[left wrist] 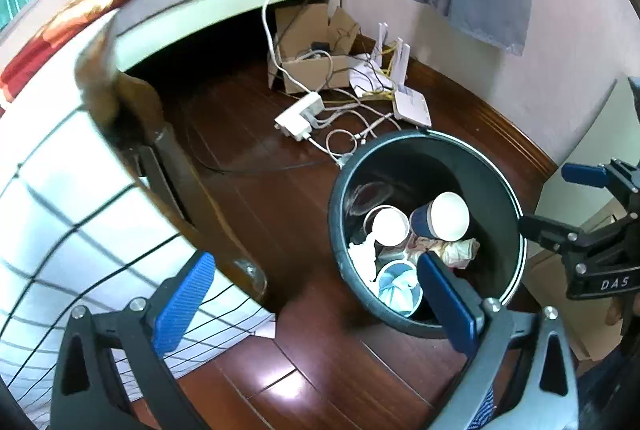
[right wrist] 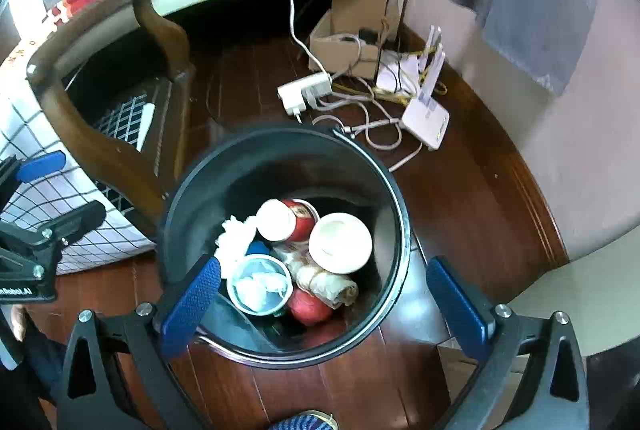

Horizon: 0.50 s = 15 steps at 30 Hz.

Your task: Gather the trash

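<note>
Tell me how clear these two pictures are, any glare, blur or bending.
Left wrist view: strong fisheye bending, a bright glare patch on the floor, and the chair at left smeared by blur. Right wrist view: same bending with dark corners, the bin and its cups sharp, light even.

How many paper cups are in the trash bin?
3 show clearly in the bin: a red cup at the back, a white-bottomed cup to its right, and a pale blue cup stuffed with tissue in front. More may be hidden under the trash.
</note>
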Each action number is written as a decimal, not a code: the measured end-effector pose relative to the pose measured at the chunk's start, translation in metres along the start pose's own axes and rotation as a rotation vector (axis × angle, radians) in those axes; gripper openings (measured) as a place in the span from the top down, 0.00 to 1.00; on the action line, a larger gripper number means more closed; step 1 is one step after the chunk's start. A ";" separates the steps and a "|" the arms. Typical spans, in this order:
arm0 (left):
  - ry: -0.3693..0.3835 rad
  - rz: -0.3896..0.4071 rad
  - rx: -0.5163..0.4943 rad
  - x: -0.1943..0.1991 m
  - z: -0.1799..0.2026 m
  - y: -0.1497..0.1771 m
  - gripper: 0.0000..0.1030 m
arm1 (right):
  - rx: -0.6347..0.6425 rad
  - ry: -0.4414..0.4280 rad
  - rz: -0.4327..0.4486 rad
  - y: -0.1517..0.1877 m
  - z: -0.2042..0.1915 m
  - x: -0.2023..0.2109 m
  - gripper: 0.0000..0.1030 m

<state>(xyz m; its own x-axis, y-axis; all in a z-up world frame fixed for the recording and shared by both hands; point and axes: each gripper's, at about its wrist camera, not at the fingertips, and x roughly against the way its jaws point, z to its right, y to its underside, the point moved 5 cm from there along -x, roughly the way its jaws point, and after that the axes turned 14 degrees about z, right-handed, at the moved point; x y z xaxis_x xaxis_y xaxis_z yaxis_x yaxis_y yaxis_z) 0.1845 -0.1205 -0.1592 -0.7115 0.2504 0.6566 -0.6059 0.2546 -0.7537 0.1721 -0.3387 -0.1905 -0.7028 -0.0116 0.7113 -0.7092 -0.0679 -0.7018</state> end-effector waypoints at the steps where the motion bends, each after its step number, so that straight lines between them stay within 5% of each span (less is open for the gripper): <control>1: -0.002 0.005 0.003 0.005 -0.001 -0.001 0.01 | 0.005 -0.004 0.011 -0.003 -0.004 0.006 0.00; 15: -0.088 0.124 0.028 0.118 -0.027 -0.017 0.01 | 0.005 0.038 0.158 -0.032 -0.062 0.121 0.00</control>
<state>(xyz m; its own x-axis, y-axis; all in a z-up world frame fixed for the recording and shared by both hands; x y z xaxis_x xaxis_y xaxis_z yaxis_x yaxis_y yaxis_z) 0.1206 -0.0698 -0.0679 -0.8092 0.1954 0.5541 -0.5201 0.2005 -0.8303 0.1065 -0.2765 -0.0849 -0.8071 0.0147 0.5902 -0.5895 -0.0729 -0.8044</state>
